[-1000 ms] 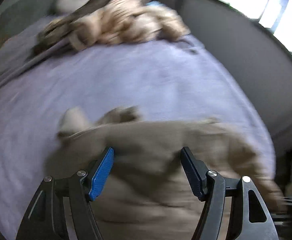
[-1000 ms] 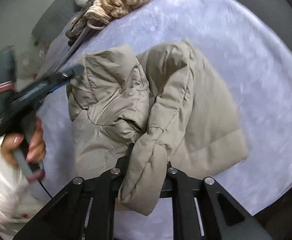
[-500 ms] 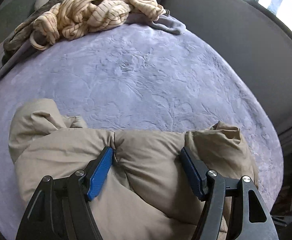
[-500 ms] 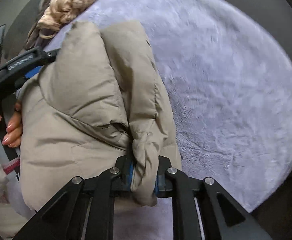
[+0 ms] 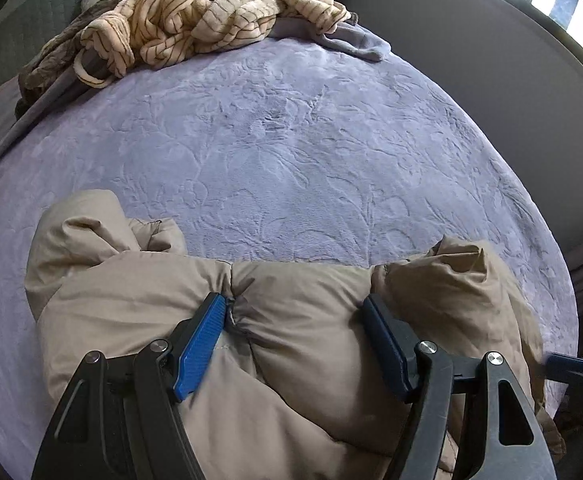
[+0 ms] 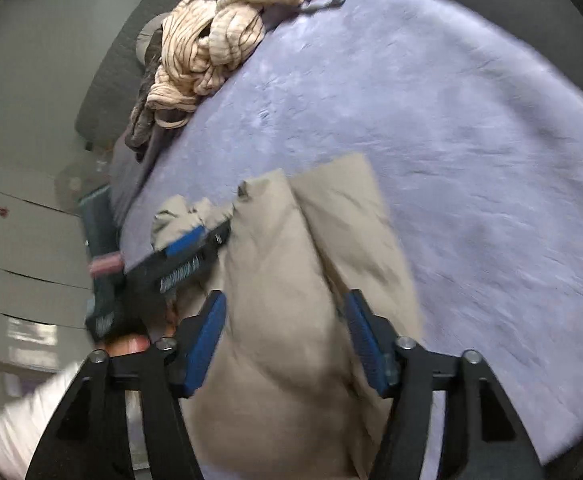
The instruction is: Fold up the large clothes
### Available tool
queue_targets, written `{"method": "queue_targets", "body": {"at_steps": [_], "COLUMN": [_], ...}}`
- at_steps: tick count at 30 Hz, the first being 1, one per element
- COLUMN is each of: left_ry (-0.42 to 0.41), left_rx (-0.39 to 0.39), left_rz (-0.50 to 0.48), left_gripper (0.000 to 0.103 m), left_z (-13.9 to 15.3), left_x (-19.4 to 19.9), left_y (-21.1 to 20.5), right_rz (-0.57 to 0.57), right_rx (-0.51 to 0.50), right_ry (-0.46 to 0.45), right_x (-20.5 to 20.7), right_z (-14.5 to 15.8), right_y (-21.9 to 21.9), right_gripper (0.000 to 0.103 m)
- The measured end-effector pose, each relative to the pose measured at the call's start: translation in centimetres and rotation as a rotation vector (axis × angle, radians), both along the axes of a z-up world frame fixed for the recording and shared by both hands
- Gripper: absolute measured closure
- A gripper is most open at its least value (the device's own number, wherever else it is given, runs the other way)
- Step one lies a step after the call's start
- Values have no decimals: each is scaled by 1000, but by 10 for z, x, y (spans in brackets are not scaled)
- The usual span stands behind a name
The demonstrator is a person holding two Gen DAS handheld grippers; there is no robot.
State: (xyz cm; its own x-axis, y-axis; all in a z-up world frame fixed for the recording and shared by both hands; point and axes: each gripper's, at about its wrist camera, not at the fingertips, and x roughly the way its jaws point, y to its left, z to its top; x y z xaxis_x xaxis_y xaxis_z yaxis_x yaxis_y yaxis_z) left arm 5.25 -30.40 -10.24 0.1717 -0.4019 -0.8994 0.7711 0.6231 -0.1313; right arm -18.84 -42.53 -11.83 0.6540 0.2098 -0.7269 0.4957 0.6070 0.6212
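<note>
A tan puffy jacket (image 5: 291, 344) is lying bunched on a lavender blanket (image 5: 291, 140) that is covering the bed, sitting at the near edge, toward six o'clock in both wrist views. The left gripper (image 5: 295, 300) is hovering low over the jacket with its blue-padded fingers (image 5: 201, 344) spread wide, a quilted bulge of the jacket swelling between them without being pinched. In the right wrist view the jacket (image 6: 291, 300) is showing as a long folded bundle running from six toward twelve o'clock, somewhat blurred. The right gripper (image 6: 283, 300) is also standing wide open above it, its pads on either side of the bundle and not clamping it. The left gripper (image 6: 195, 252) is appearing there at about nine o'clock, pressed against the jacket's left side. A heap of striped cream clothes (image 5: 211, 20) is lying well apart from the jacket, at the far edge of the blanket near eleven o'clock.
</note>
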Motion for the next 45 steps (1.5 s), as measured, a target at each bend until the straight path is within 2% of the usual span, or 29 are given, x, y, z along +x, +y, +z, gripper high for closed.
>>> {"method": "queue_targets", "body": {"at_steps": [1,3,5,9,13,17,20,23,26,28,30,31,33,37,39,40,43,44,45], "left_ry": [-6,-19,-32,-24,-9,-3,12,89,117,116,126,133,155,168,168,162,158,157,165], "left_rx": [5,19,40,45,4,3,34,96,83,72,57,47,34,21,12,4,-6,0,9], "left_rz": [4,8,-1,22,80,165,226,271,309,306,298,297,302,323,327,330,301,293,284], "left_gripper": [31,30,30,30,30,30,30,30,30,30,30,30,30,30,7,0,0,0,0], "left_z": [0,-2,-2,14,47,69,67,44,41,43,43,41,39,41,43,46,51,50,48], "left_x": [-1,-3,-7,-8,-11,-24,-42,-58,-66,-67,-65,-64,-61,-55,-53,-54,-55,-55,-54], "left_y": [-1,-4,-8,-1,39,93,132,159,175,181,186,189,194,200,205,206,207,207,205], "right_rz": [-5,-34,-42,-77,-31,-9,1,17,48,62,42,19,-35,-123,-150,-160,-205,-212,-209], "right_rx": [11,2,28,130,73,58,61,65,52,36,23,11,4,97,142,162,263,304,328], "right_ry": [21,104,140,129,145,142,137,163,172,159,149,148,166,175,186,182,127,99,85], "right_x": [10,23,24,6,10,10,11,12,5,-7,-34,-48,-74,-112,-121,-124,-124,-122,-119], "right_z": [-10,-36,-62,-82,-78,-78,-79,-74,-52,-38,-22,-17,-10,-19,-29,-32,-39,-41,-43], "right_y": [0,-3,-8,-16,-10,-10,-13,-13,-9,-5,-3,-3,-3,1,7,9,14,15,17], "right_gripper": [82,95,101,103,103,103,103,103,99,90,43,37,37,37,37,37,38,44,64]}}
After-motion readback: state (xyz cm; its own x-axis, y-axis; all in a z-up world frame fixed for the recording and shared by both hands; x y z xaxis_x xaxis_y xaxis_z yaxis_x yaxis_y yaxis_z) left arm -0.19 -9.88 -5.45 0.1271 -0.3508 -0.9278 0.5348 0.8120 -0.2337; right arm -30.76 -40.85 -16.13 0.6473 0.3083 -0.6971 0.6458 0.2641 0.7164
